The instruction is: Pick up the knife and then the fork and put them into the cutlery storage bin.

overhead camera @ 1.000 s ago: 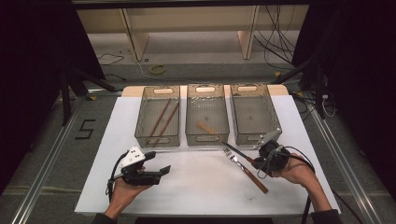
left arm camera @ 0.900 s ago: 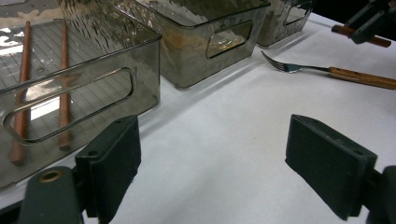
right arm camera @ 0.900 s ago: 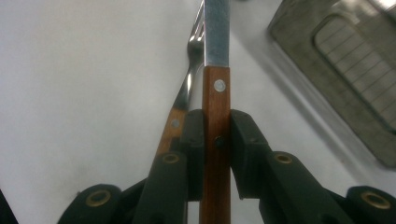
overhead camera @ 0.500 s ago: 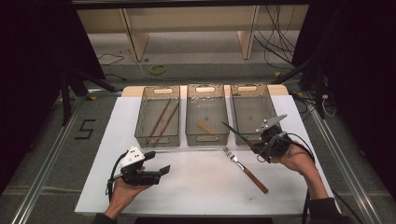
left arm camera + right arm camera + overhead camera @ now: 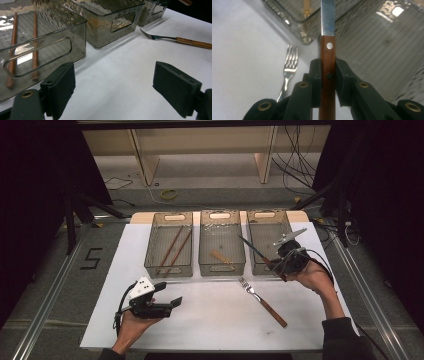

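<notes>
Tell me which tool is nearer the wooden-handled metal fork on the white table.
Right. The right tool, gripping a knife, hovers just beyond the fork; the left tool sits farther off to its left.

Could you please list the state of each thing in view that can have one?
Right gripper: shut on the knife's wooden handle.
Knife: lifted, blade over the right bin.
Left gripper: open, holding nothing.
Fork: lying flat on the table.
Left bin: holds two chopsticks.
Middle bin: holds one small wooden piece.
Right bin: looks empty.
</notes>
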Demonstrator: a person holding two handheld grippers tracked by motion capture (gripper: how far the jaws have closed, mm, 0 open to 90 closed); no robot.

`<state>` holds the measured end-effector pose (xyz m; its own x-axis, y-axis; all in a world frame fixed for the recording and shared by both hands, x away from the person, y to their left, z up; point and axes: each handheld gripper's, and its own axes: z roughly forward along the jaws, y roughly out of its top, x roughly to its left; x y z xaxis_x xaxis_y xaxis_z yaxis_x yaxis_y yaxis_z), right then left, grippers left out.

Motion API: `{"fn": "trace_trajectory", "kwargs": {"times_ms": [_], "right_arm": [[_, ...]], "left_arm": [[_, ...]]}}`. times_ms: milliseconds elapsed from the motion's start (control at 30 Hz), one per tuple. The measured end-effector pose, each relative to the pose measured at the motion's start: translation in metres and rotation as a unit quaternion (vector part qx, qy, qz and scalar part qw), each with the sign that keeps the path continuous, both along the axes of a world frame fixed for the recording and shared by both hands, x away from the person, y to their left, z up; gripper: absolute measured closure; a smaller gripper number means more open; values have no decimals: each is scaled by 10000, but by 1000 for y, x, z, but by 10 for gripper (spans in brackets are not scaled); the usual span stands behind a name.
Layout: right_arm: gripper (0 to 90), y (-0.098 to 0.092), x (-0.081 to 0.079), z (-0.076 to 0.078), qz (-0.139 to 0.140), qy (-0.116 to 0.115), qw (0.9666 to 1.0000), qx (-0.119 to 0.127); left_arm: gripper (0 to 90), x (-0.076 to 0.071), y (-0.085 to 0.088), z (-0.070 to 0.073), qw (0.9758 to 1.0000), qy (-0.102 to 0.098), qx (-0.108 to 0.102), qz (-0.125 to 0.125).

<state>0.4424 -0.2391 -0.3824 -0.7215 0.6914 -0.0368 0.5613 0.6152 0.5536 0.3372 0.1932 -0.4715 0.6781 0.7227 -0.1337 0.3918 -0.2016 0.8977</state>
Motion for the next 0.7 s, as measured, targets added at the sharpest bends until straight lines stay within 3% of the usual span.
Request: {"fn": "trace_trajectory", "kwargs": {"times_ms": [433, 700], "right_arm": [[773, -2, 33, 7, -542, 16, 9985, 98], [772, -6, 52, 9, -952, 23, 9954, 128]], "left_arm": [[174, 0, 0, 0, 10000, 5, -5, -2], [174, 0, 1, 1, 10000, -26, -5, 1]]}}
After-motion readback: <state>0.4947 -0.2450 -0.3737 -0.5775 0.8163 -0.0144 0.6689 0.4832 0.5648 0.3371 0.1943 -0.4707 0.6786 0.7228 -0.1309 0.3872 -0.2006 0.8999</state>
